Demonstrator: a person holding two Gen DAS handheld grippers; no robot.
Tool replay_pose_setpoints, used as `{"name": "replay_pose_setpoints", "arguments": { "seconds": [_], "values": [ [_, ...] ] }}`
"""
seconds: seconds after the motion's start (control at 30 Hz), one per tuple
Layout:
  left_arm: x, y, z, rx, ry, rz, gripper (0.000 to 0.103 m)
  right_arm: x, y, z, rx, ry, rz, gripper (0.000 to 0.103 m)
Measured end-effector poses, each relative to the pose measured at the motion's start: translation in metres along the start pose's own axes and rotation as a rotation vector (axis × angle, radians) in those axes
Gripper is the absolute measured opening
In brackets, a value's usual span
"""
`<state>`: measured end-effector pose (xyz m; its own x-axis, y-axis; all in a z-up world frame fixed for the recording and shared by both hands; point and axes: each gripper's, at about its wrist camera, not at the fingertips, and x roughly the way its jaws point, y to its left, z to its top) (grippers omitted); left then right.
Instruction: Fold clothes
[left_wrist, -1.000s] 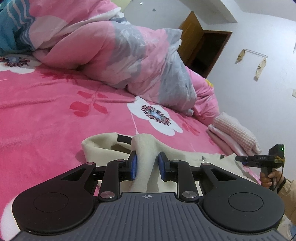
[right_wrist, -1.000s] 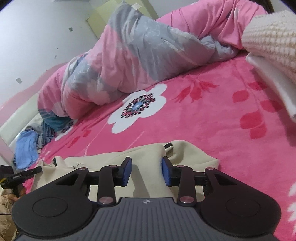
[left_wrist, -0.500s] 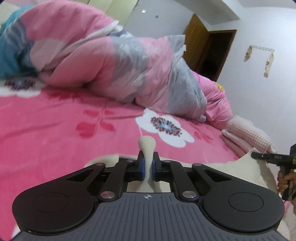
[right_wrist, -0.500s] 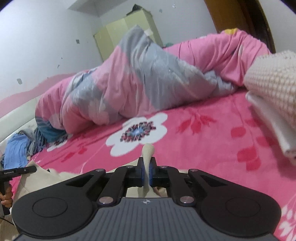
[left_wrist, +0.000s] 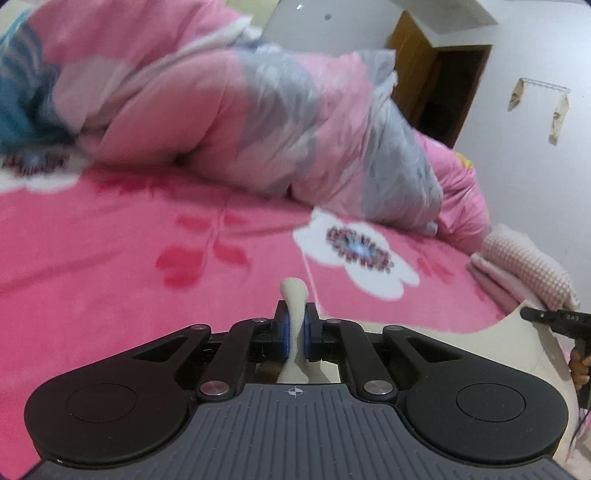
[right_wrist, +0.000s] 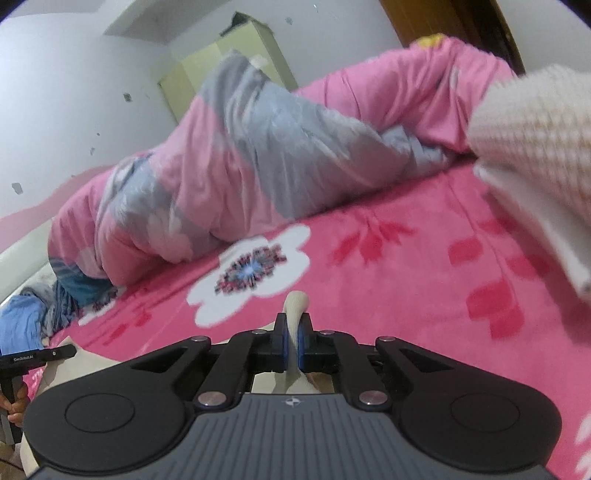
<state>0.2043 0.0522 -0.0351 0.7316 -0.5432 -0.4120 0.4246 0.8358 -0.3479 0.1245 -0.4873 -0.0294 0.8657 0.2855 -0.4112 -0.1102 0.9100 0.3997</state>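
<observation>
Your two grippers, left gripper (left_wrist: 295, 334) and right gripper (right_wrist: 293, 341), are each clamped on a pinch of the one cream garment (left_wrist: 532, 343), which is stretched between them at the near edge of the pink bedspread (left_wrist: 110, 258), one bunched quilt (left_wrist: 229, 122) lying far behind and one folded stack (left_wrist: 524, 269) at the right.

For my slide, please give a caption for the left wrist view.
Left gripper pinches cream garment above pink bed.
</observation>
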Motion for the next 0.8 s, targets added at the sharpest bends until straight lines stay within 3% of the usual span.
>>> {"name": "replay_pose_setpoints", "arguments": {
  "seconds": [0.07, 0.2, 0.33, 0.4, 0.43, 0.5, 0.6, 0.7, 0.8],
  "values": [
    [0.007, 0.000, 0.000, 0.010, 0.028, 0.015, 0.006, 0.003, 0.001, 0.004, -0.003, -0.006, -0.001, 0.005],
    [0.029, 0.011, -0.018, -0.011, 0.149, 0.023, 0.008, 0.020, -0.016, -0.014, 0.065, 0.095, -0.053, 0.006],
    [0.025, 0.015, -0.014, -0.039, 0.164, 0.008, 0.014, 0.016, -0.021, -0.019, 0.104, 0.119, -0.063, 0.011],
    [0.017, 0.013, -0.008, -0.046, 0.159, 0.032, 0.019, 0.008, -0.014, -0.013, 0.090, 0.113, -0.111, 0.028],
    [0.012, 0.012, -0.005, -0.048, 0.152, 0.046, 0.022, 0.001, -0.009, -0.010, 0.076, 0.103, -0.158, 0.029],
    [-0.004, 0.004, -0.001, -0.017, 0.098, 0.102, 0.037, -0.014, 0.006, -0.005, 0.039, 0.078, -0.201, 0.029],
    [-0.030, -0.015, 0.002, 0.065, 0.022, 0.135, 0.037, -0.028, 0.042, -0.001, -0.029, 0.065, -0.163, 0.029],
    [-0.038, -0.031, 0.001, 0.076, 0.030, 0.086, 0.038, -0.029, 0.078, -0.001, -0.085, 0.067, -0.117, 0.029],
    [-0.031, -0.033, -0.008, 0.060, 0.056, 0.086, 0.040, -0.010, 0.103, -0.009, -0.112, 0.086, -0.090, 0.028]
  ]
}}
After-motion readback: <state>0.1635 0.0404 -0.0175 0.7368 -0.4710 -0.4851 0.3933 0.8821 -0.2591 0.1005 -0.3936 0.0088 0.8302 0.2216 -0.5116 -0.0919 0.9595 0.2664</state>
